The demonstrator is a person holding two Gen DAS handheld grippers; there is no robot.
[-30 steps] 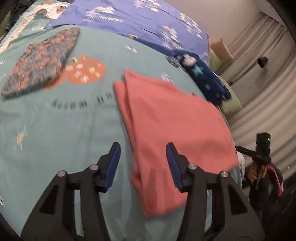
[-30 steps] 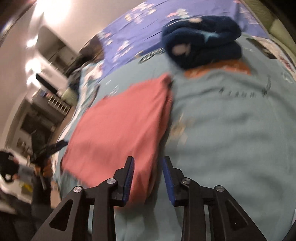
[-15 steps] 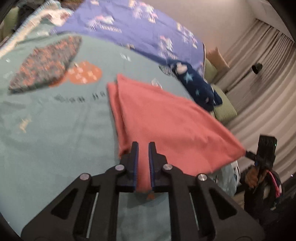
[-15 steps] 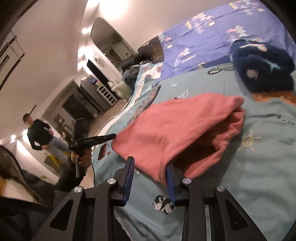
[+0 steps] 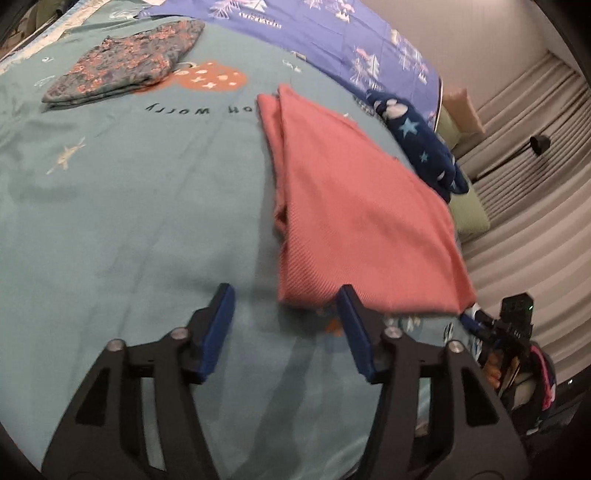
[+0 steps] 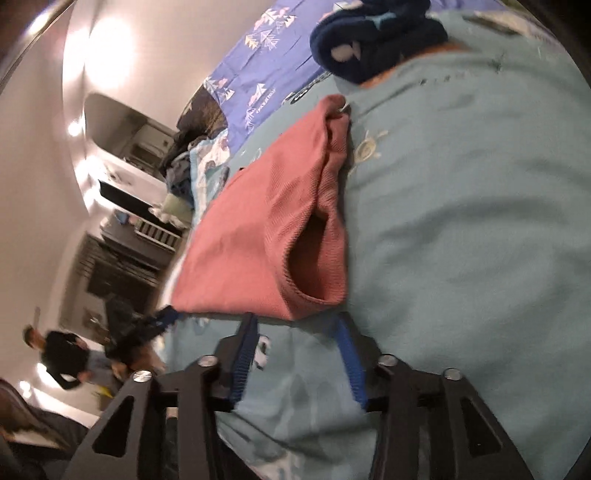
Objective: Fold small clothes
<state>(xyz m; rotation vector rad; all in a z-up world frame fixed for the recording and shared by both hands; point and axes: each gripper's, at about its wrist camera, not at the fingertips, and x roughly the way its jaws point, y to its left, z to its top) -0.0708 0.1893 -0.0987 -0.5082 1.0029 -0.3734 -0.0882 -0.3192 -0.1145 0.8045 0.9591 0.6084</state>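
A folded salmon-pink ribbed garment [image 5: 354, 206] lies flat on the teal bedspread [image 5: 140, 192]; in the right wrist view [image 6: 266, 229] one open sleeve or hem faces me. My left gripper [image 5: 286, 295] is open and empty, just short of the garment's near left corner. My right gripper [image 6: 297, 325] is open and empty, just short of the garment's near right edge. The other gripper shows at the far corner [image 5: 476, 321].
A folded floral garment [image 5: 125, 66] lies at the far left. A dark blue star-patterned garment [image 5: 417, 140] lies beyond the pink one, also in the right wrist view [image 6: 369, 40]. A purple sheet [image 5: 325, 33] covers the back. A person [image 6: 62, 358] stands off the bed.
Both grippers held the pink garment's near edge half a second ago. Both have now opened, let it go and drawn back. The garment lies flat.
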